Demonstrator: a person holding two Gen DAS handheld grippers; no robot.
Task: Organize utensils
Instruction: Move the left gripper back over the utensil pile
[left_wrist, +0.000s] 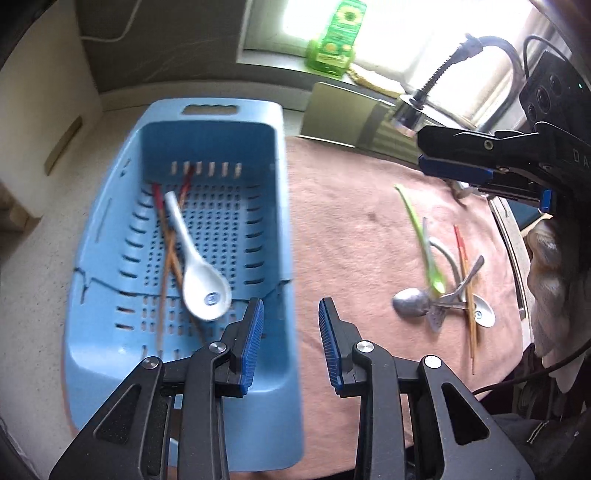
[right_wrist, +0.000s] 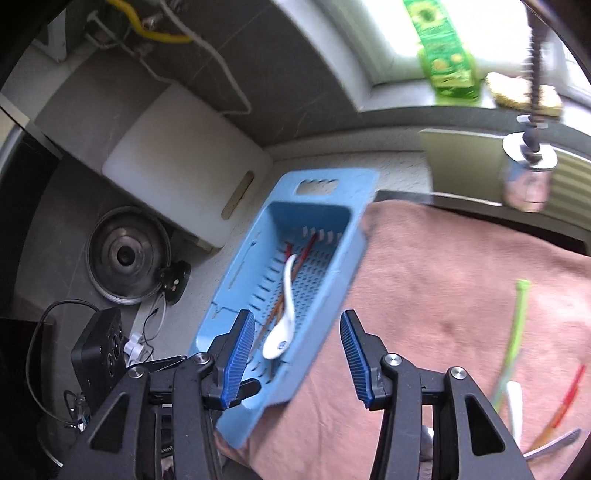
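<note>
Pale blue perforated plastic basket sits on the left edge of a pink towel spread over the desk. Inside it: a white ceramic soup spoon lying across brown chopsticks with red tips. Left gripper hovers at the basket's near right rim, fingers apart, nothing between them. Right gripper above the basket's near end, fingers apart and empty. Remaining on the towel, well apart from the basket: a green plastic spoon, a metal spoon, more chopsticks, in a loose overlapping pile.
</note>
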